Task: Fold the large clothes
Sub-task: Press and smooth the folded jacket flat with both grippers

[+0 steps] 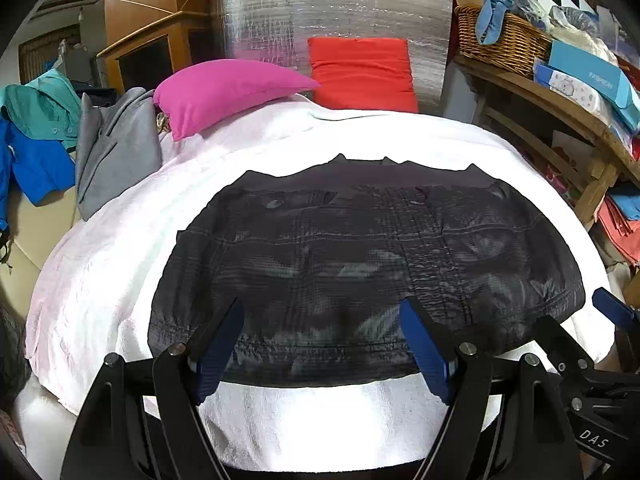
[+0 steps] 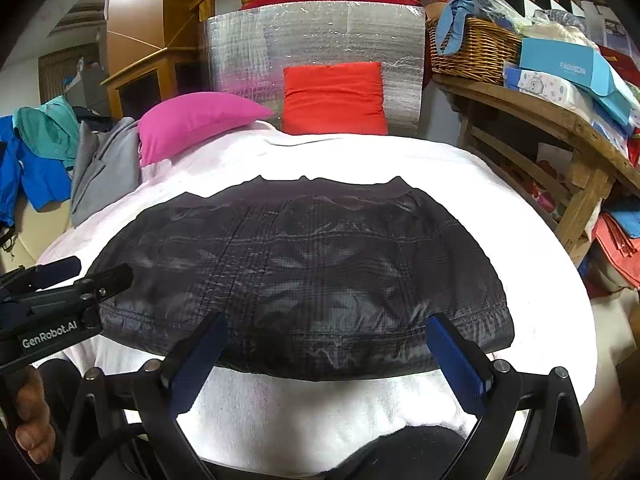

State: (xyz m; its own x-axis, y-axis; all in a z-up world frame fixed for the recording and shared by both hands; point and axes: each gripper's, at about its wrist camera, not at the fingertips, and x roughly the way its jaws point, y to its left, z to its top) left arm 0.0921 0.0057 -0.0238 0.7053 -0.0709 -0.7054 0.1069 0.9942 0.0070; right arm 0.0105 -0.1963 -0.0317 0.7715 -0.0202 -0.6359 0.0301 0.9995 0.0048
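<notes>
A dark quilted jacket (image 1: 360, 248) (image 2: 300, 272) lies flat and folded on a white blanket (image 1: 100, 280) (image 2: 540, 260). My left gripper (image 1: 320, 306) hovers over the jacket's near hem, open, its blue pads wide apart and gripping nothing. My right gripper (image 2: 326, 320) stands open over the same near edge, further right, also with nothing between its pads. In the left wrist view the right gripper's blue fingertip (image 1: 612, 308) shows by the jacket's right corner. The right wrist view shows the left gripper (image 2: 60, 280) at the jacket's left corner, with a hand (image 2: 28, 412) on its handle.
A pink pillow (image 1: 224, 88) and a red cushion (image 1: 360, 76) sit at the far end against a silver foil panel (image 1: 280, 20). Grey (image 1: 116, 148) and blue-teal clothes (image 1: 36, 140) hang at the left. A wooden shelf (image 1: 560, 112) with a wicker basket (image 1: 500, 40) stands at the right.
</notes>
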